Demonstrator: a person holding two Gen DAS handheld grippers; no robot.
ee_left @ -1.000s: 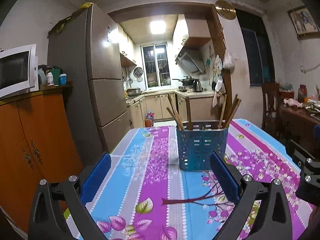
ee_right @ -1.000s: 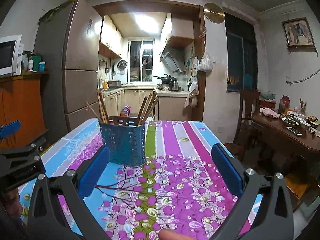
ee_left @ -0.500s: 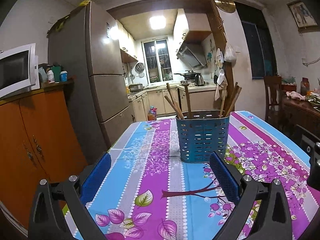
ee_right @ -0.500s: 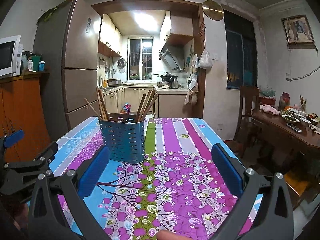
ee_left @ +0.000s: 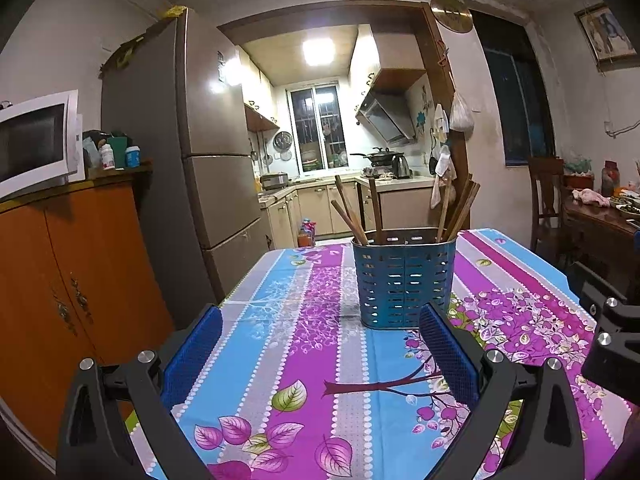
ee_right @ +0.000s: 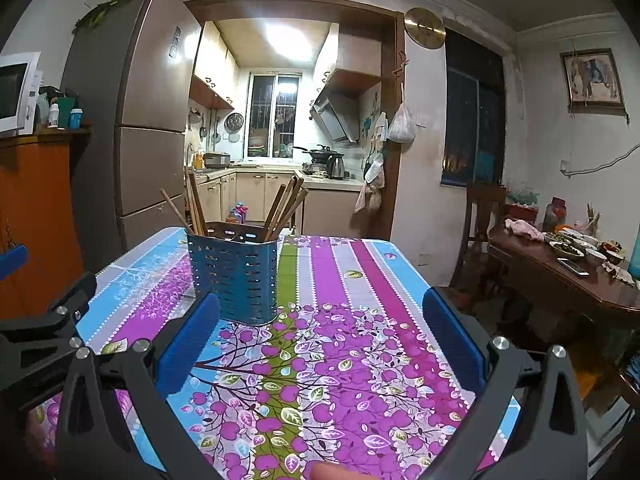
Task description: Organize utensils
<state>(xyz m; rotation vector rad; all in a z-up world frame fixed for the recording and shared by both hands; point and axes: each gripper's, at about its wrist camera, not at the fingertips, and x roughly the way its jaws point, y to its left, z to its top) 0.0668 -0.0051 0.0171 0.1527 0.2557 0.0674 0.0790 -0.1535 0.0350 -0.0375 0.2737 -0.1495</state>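
Standing up in the blue basket (ee_left: 404, 280) on the flowery tablecloth (ee_left: 304, 344), leaning brown chopsticks (ee_left: 456, 212) staying tidy together, with the left gripper (ee_left: 320, 356) and right gripper (ee_right: 316, 344) both hovering wide open nearby, holding nothing, loose sticks nowhere showing.

Table (ee_left: 256, 380) under floral striped purple-blue cloth; blue perforated metal utensil holder (ee_left: 404, 280) with wooden chopsticks (ee_left: 460, 210) stands toward far edge.
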